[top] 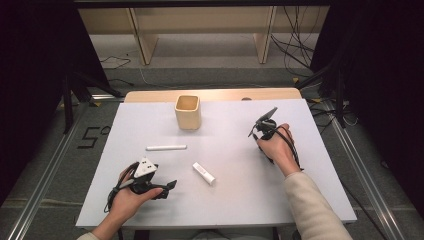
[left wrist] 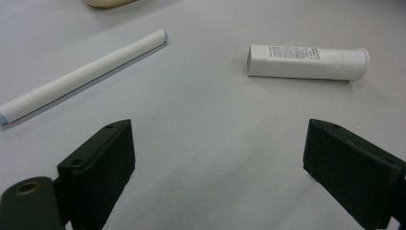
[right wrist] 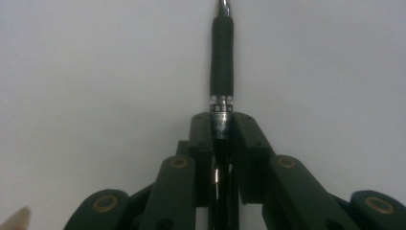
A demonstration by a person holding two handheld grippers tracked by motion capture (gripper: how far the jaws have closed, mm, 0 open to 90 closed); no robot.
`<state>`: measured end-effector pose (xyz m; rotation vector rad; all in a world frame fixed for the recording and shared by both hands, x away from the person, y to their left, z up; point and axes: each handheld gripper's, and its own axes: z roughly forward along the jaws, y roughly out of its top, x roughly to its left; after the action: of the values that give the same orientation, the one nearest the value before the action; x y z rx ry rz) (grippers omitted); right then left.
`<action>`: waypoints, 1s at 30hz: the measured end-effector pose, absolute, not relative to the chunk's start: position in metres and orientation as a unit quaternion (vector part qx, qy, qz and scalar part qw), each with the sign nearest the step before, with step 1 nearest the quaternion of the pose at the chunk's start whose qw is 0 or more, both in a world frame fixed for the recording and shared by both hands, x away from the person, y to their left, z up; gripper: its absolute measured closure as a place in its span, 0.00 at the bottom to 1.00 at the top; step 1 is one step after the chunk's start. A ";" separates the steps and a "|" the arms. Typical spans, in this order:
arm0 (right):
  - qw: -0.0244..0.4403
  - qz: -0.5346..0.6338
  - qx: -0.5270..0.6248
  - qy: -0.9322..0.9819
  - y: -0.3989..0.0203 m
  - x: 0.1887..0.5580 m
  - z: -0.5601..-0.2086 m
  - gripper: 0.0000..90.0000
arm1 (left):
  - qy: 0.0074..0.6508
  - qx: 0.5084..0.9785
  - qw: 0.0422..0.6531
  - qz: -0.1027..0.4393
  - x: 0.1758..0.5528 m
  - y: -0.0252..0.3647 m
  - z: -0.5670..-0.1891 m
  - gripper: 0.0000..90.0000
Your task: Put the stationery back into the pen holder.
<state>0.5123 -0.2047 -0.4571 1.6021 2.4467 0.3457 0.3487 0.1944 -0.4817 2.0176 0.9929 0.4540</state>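
- My left hand (top: 127, 192) rests low on the near-left part of the white table (top: 230, 200), palm wrapped around the left gripper (top: 167, 186), which lies nearly level and points toward the table's middle; its grey three-cornered plate faces up.
- Left gripper jaws: wide apart, with bare tabletop between them in the left gripper view (left wrist: 218, 167); nothing is held.
- My right hand (top: 277, 147) sits on the right side of the table, forearm in a pale sleeve (top: 312, 210) coming in from the near edge, the right gripper (top: 260, 127) angled away from me and tilted up.
- Right gripper jaws: drawn together and clamped on a black pen (right wrist: 221, 72), which runs straight out between the pads (right wrist: 245, 139); a printed silver band sits just past the jaw tips, then a dark grip, then a metal tip at the top edge of the right gripper view.
- White marker (top: 166, 147): lying flat near the table's centre, pale blue at both ends in the left gripper view (left wrist: 84, 74), well apart from both grippers.
- White tube (top: 204, 173): a short printed cylinder lying flat, just ahead of the open left jaws (left wrist: 306, 62), near but not touching the marker.
- Beige square cup (top: 188, 112): upright toward the far edge of the table, beyond the marker; what I can see of its inside through the open top looks empty.
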 end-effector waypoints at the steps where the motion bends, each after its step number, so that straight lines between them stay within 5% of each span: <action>1: 0.098 0.117 0.543 0.826 -0.204 0.512 -0.457 0.88 | 0.394 0.802 0.410 0.180 0.349 0.194 -0.482 0.12; 30: 0.088 0.175 0.552 0.810 -0.210 0.505 -0.447 0.89 | 0.393 0.803 0.409 0.181 0.348 0.195 -0.481 0.12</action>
<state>0.5053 -0.2103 -0.4467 1.6443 2.4122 0.5220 0.3482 0.1949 -0.4813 2.0238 0.9898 0.4549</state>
